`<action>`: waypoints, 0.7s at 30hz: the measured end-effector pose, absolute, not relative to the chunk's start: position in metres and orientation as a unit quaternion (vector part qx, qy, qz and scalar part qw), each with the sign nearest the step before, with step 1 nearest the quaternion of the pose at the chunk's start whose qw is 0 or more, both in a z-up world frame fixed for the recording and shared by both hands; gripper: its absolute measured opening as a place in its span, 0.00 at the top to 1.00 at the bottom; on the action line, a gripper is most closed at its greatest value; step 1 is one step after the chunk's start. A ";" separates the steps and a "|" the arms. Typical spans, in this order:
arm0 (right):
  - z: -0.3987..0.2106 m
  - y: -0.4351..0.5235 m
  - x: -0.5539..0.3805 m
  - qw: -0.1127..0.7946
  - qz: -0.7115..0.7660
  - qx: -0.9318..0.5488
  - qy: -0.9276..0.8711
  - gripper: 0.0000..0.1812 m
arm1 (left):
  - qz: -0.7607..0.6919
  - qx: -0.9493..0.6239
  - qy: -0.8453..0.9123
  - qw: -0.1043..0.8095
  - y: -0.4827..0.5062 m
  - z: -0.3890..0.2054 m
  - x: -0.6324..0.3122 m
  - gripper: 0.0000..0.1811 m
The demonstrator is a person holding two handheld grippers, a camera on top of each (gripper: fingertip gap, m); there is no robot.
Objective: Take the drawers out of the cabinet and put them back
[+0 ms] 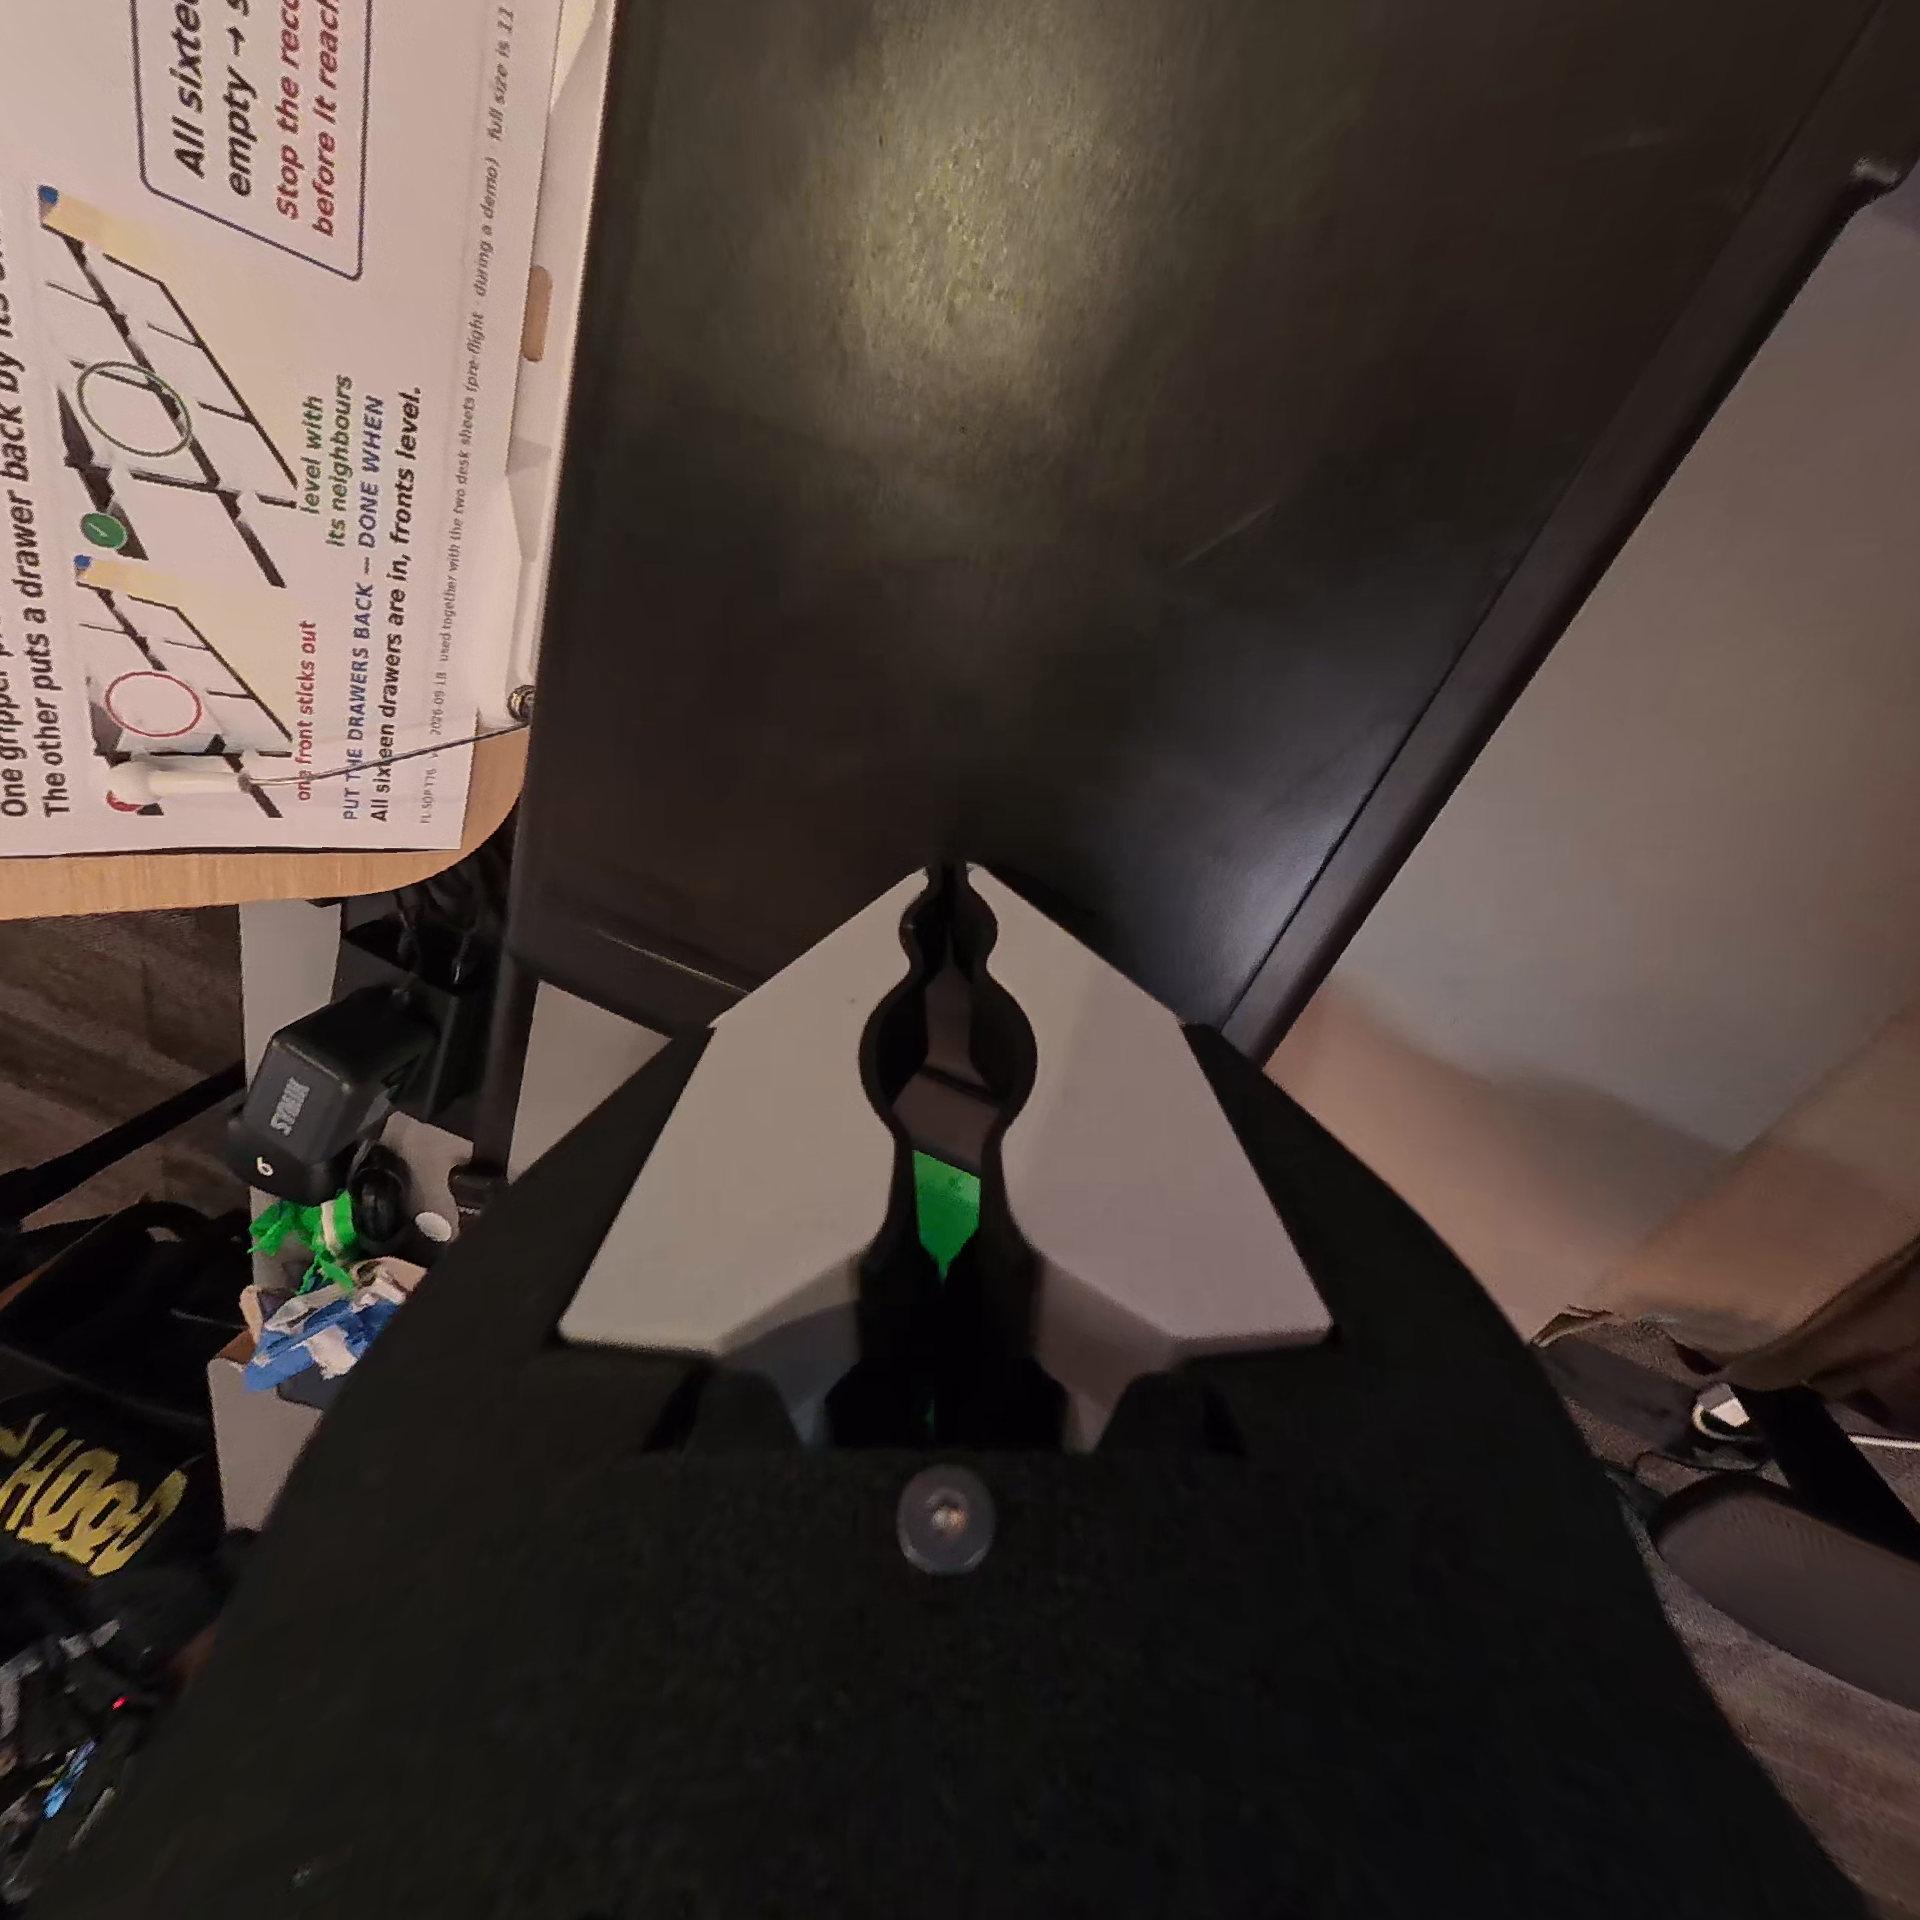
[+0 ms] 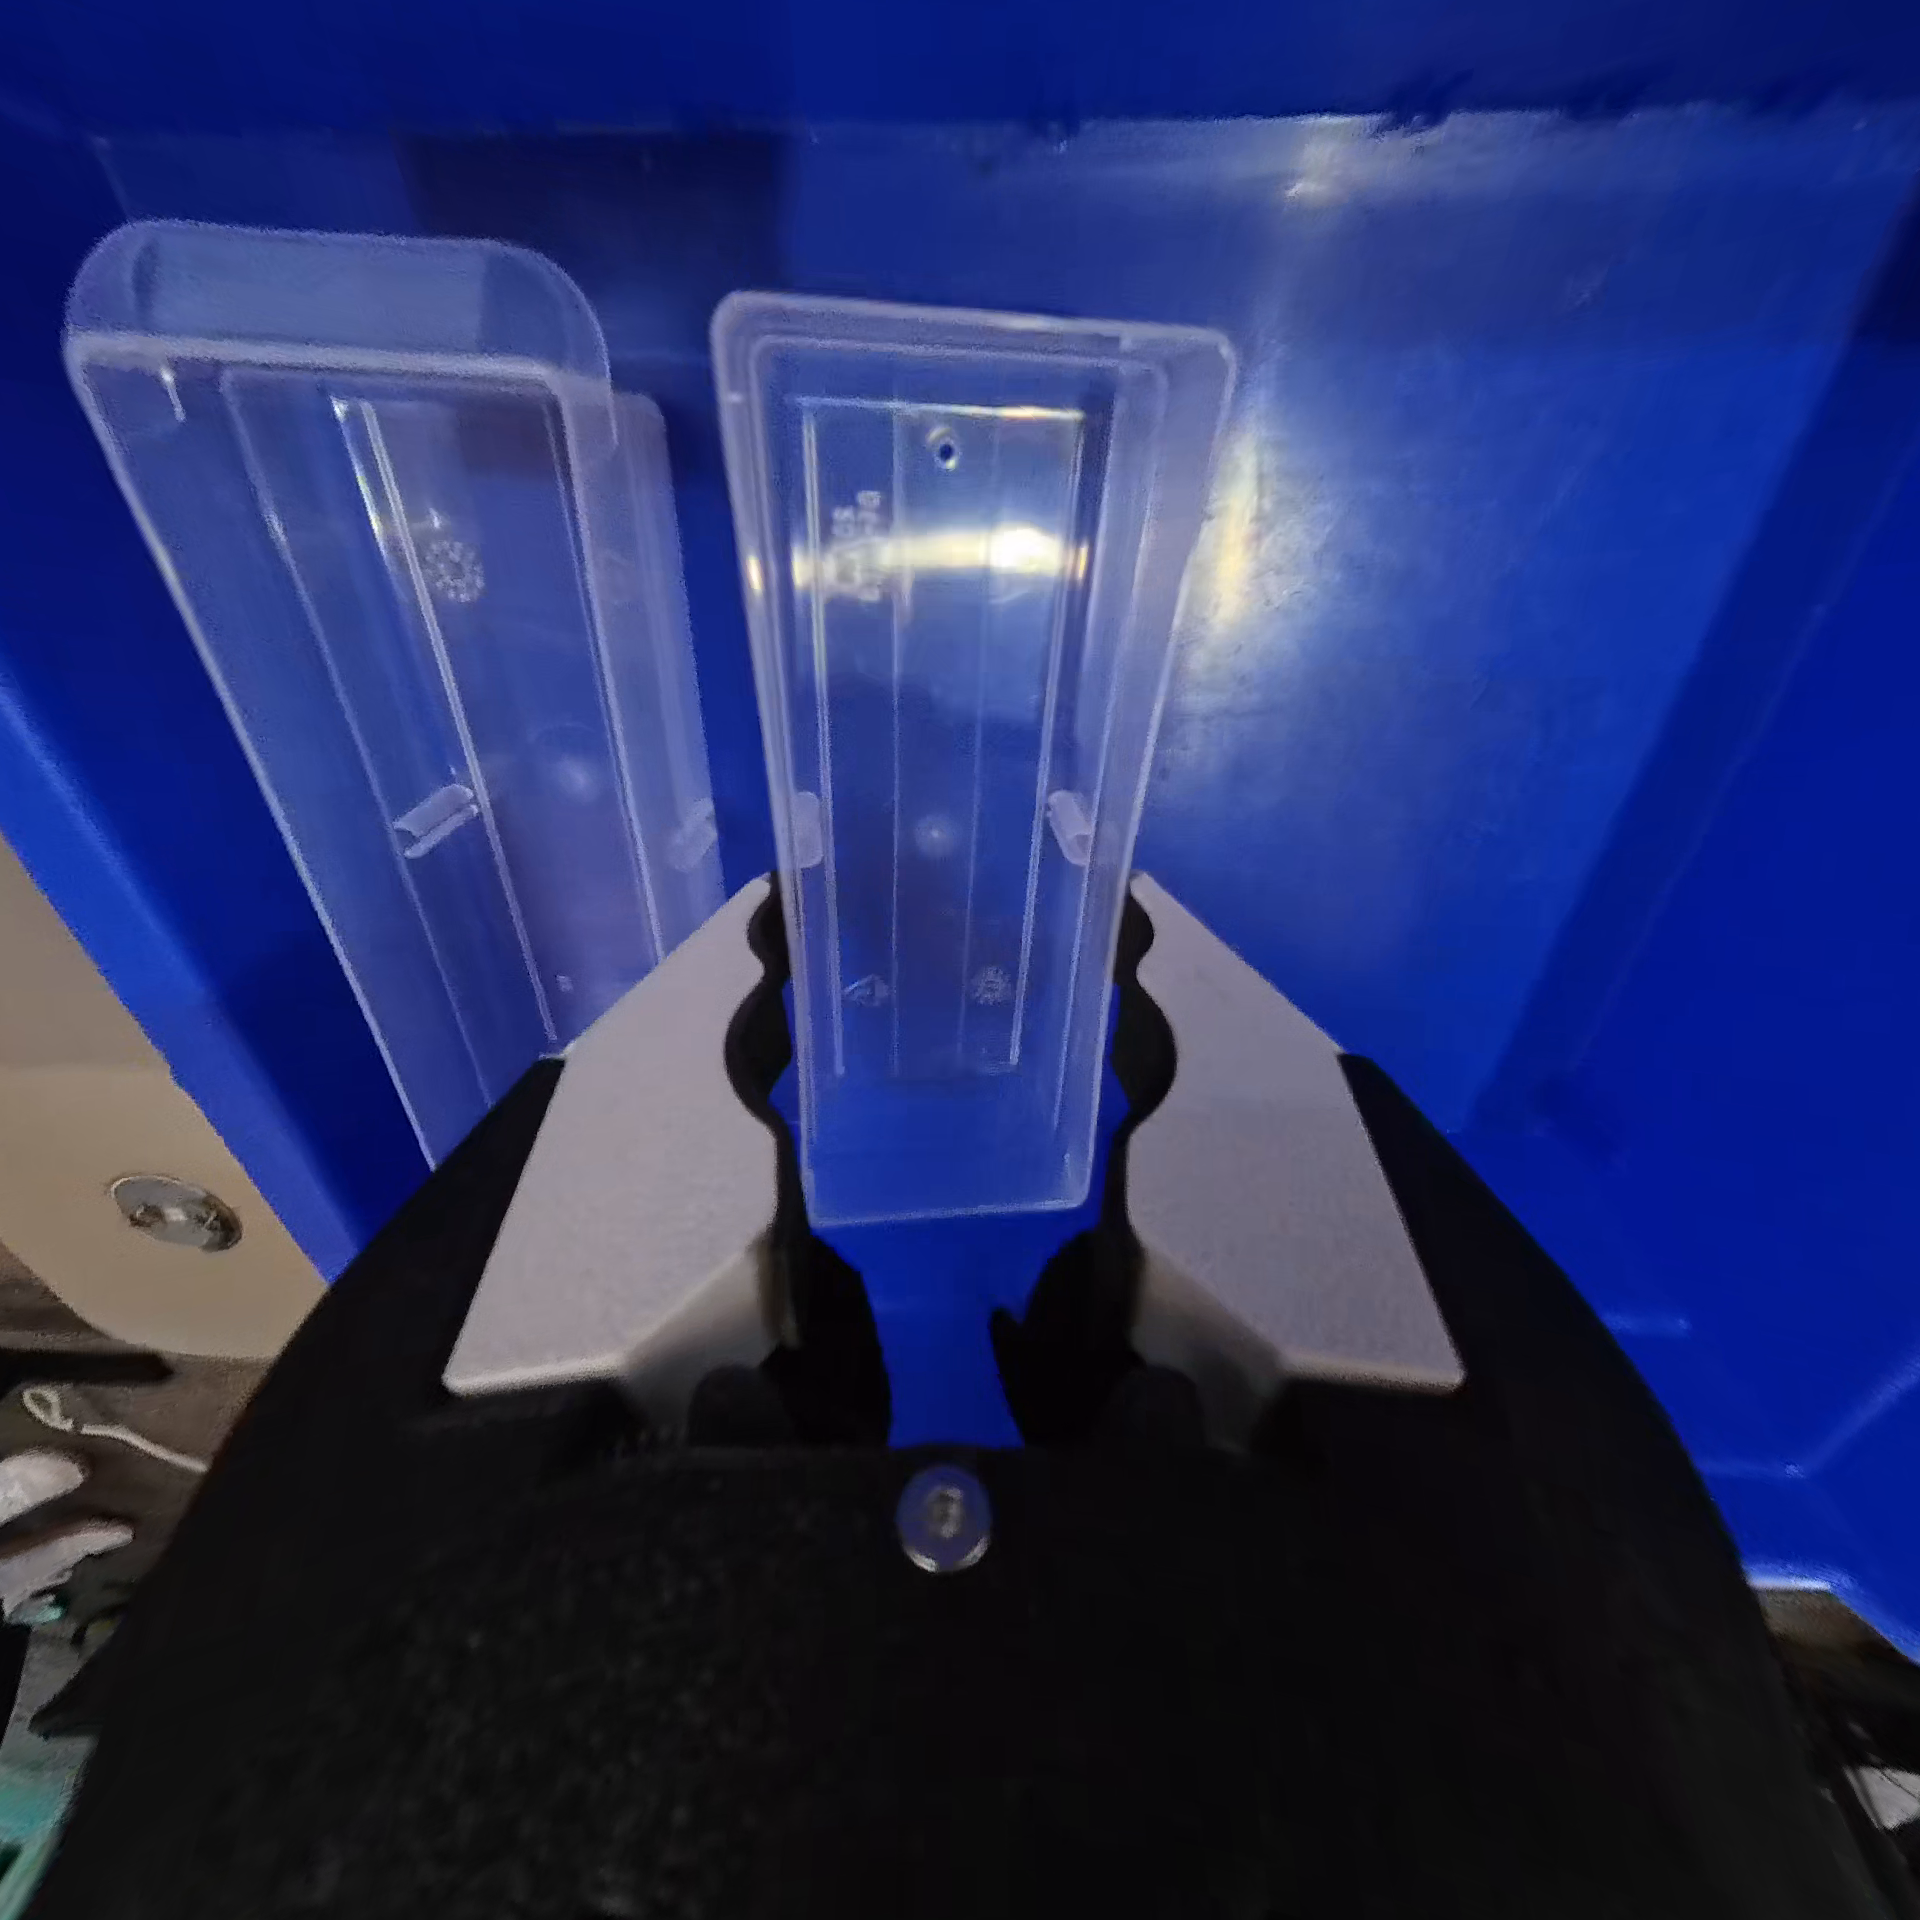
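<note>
my left claw (image 1: 948, 883) is pinched together on the thin near edge of a black cabinet (image 1: 1039, 468) panel, beside a printed sheet (image 1: 260, 416) on a wooden desk (image 1: 208, 883). my right claw (image 2: 945, 914) is clamped around a clear drawer (image 2: 956, 727), its open side facing me, over a blue bin (image 2: 1507, 623). a second clear drawer (image 2: 384, 644) lies in the bin just left of it.
</note>
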State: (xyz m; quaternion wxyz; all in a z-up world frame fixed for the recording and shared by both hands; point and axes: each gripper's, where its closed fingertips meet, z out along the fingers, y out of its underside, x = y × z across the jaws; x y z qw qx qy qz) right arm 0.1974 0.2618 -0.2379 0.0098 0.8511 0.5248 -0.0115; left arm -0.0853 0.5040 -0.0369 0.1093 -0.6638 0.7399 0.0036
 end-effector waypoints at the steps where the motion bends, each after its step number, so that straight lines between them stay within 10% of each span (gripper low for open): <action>1: -0.240 0.260 0.199 0.018 -0.006 0.852 0.524 0.66 | 0.006 -0.664 0.740 0.108 0.504 -0.037 -0.085 1.00; 21: -0.185 0.245 0.201 -0.069 0.084 0.852 0.512 0.65 | 0.036 -0.659 0.744 0.102 0.504 -0.037 -0.085 1.00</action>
